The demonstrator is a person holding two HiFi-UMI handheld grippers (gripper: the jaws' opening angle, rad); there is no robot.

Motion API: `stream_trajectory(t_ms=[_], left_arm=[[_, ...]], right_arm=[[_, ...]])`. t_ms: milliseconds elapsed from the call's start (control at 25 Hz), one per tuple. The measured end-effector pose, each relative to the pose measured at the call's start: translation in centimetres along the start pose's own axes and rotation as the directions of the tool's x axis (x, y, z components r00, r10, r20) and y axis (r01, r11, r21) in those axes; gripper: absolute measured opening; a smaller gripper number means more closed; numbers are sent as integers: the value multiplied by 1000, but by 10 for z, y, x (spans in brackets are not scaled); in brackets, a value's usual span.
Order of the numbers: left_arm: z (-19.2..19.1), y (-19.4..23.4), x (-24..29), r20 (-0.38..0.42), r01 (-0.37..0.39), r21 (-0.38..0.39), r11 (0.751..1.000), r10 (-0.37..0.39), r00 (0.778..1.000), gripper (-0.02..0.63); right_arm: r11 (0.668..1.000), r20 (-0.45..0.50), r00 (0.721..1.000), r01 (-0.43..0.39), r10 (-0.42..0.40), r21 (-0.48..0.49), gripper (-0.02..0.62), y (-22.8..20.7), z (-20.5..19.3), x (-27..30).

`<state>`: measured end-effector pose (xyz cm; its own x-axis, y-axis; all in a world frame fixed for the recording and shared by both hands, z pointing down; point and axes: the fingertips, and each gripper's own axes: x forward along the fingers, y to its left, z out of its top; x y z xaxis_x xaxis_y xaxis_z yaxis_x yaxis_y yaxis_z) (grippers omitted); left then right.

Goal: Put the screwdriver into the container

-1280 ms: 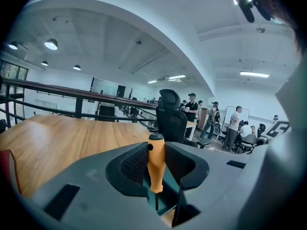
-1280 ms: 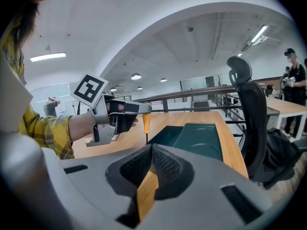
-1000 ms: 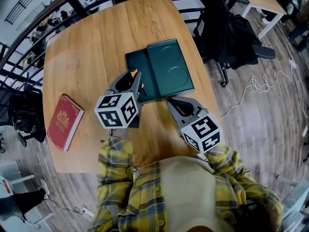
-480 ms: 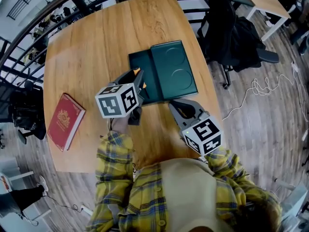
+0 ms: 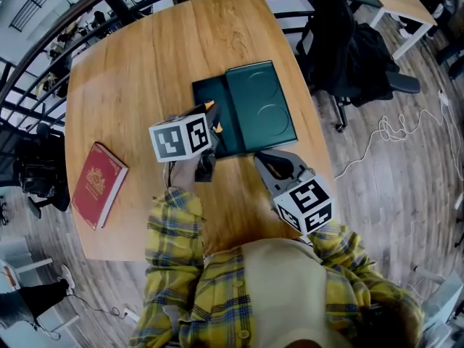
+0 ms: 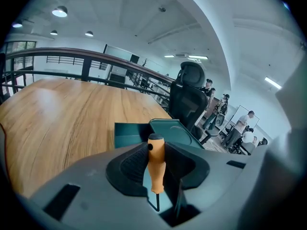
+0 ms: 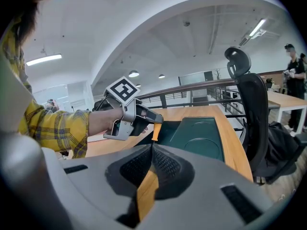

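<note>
Big round-cornered wooden table, and the dark green container lies open on it, toward its right edge. Beyond that edge, off to the container's right, stands a black office chair. Well to the left of the container, near the table's left rim, lies a red book, flat and closed.

Now the hands. The person in the yellow plaid sleeves has both tools close to the container's near side. The left gripper is up at the container's left half, its tips over the near-left part of the tray, and its jaws are clamped on the screwdriver. The right gripper sits low just off the container's near edge, over bare wood, its jaws pressed together with nothing between them.

The screwdriver stands upright in the left gripper's view: orange handle pinched between the pads, thin dark shaft poking out below. Seen from the right gripper view, it hangs at the container's left half. Whether it touches the tray, I cannot tell.
</note>
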<state>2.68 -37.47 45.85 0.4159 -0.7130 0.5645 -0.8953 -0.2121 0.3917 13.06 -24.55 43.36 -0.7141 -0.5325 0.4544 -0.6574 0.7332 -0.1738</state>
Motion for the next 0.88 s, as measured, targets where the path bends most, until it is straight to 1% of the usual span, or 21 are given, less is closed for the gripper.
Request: stream_trajectory(t_ms=[200, 440, 600, 760, 880], left_arm=[[-1, 5, 9, -23, -7, -13, 1000, 7, 1000, 109], [-2, 10, 21, -37, -12, -48, 999, 11, 999, 109], [-4, 11, 28, -49, -20, -51, 998, 17, 999, 109], [-8, 16, 36, -79, -57, -31, 998, 54, 995, 109], [-10, 19, 40, -99, -77, -39, 996, 73, 992, 109]], right_arm=[[1000, -5, 1000, -1, 1, 1, 66, -2, -1, 1], [1000, -10, 1000, -6, 6, -2, 66, -2, -2, 4], [1000, -12, 1000, -14, 14, 0, 66, 0, -3, 6], [1000, -9, 1000, -7, 8, 7, 66, -3, -2, 5], [1000, -8, 1000, -4, 4, 13, 66, -5, -2, 3]])
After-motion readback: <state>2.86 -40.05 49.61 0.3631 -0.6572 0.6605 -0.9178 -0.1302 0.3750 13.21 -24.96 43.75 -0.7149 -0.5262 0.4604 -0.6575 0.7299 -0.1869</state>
